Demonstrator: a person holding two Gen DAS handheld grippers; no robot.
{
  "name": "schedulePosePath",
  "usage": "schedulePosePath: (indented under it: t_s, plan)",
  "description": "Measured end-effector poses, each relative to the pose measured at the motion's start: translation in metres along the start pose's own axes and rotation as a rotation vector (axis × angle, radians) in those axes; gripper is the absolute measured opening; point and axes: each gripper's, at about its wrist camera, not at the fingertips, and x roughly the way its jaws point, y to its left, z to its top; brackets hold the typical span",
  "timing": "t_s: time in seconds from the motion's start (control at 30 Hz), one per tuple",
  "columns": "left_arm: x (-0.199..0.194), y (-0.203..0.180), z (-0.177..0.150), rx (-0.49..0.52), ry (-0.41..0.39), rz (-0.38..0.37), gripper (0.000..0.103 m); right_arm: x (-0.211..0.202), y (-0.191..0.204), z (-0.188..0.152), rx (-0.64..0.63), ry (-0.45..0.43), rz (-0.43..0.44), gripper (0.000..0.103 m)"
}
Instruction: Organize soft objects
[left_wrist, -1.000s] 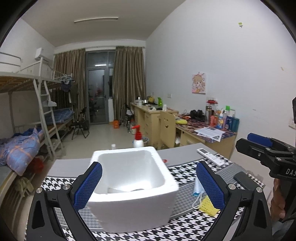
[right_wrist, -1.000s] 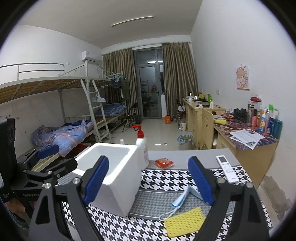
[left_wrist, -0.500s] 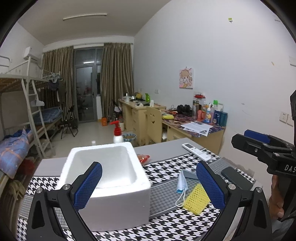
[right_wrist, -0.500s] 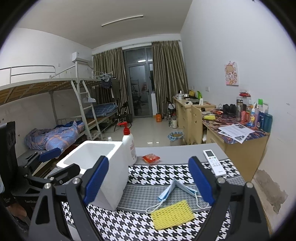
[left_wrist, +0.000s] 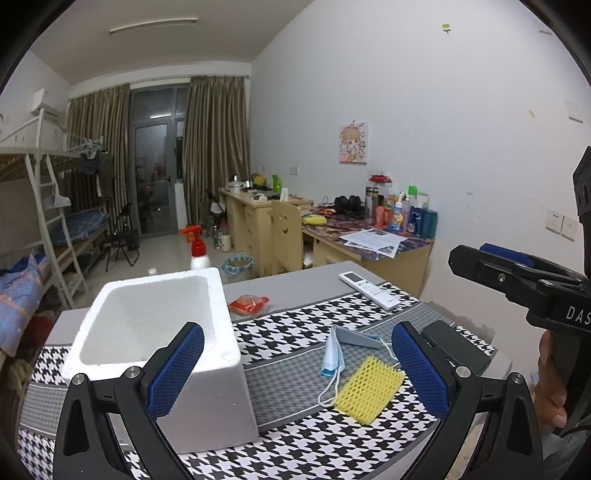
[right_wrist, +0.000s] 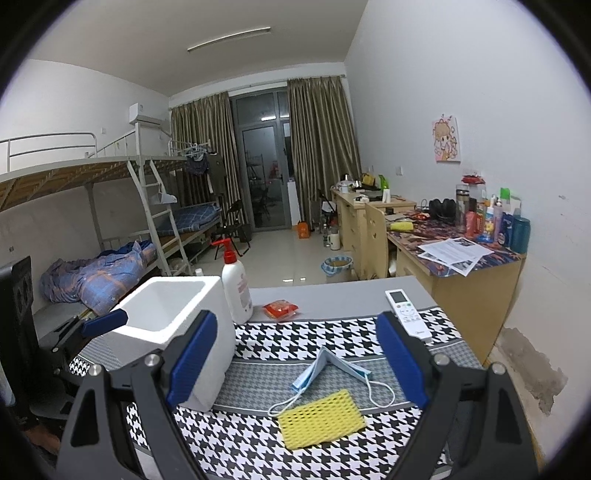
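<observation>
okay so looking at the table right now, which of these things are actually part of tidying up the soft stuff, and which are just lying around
Part of the job:
- yellow mesh sponge
- blue face mask
- white foam box, open-topped, likely where they go

Just lying about:
- remote control
- pump bottle
- red snack packet
- dark flat case

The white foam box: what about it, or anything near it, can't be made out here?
- Foam box floor: both views, hidden by its walls.
- Lotion bottle: left wrist view, body behind the box.
- Red packet print: too small.
- Black slab: left wrist view, partly behind the gripper finger.
</observation>
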Motion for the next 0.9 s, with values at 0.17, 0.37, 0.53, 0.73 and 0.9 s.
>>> schedulePosePath:
  t_s: [0.17,0.37,0.53,0.73,0.9]
  plan:
    - [0.007,-0.014,-0.006,0.016,0.017,0.000,0.102,0.004,-0.010,-0.002,0.013,0.012,0.000,0.091]
    - [0.017,-0.022,-0.012,0.004,0.030,-0.009,0.102,0.005,-0.020,-0.003,0.010,0.029,-0.014,0.091]
    - [0.025,-0.025,-0.014,-0.001,0.035,0.007,0.102,0.001,-0.027,-0.005,0.008,0.011,-0.041,0.091]
    - [0.036,-0.031,-0.019,-0.006,0.061,-0.005,0.102,0.005,-0.033,-0.005,0.010,0.018,-0.040,0.091]
    - [0.045,-0.036,-0.024,-0.002,0.088,-0.003,0.102,0.016,-0.036,-0.009,0.008,0.041,-0.027,0.091]
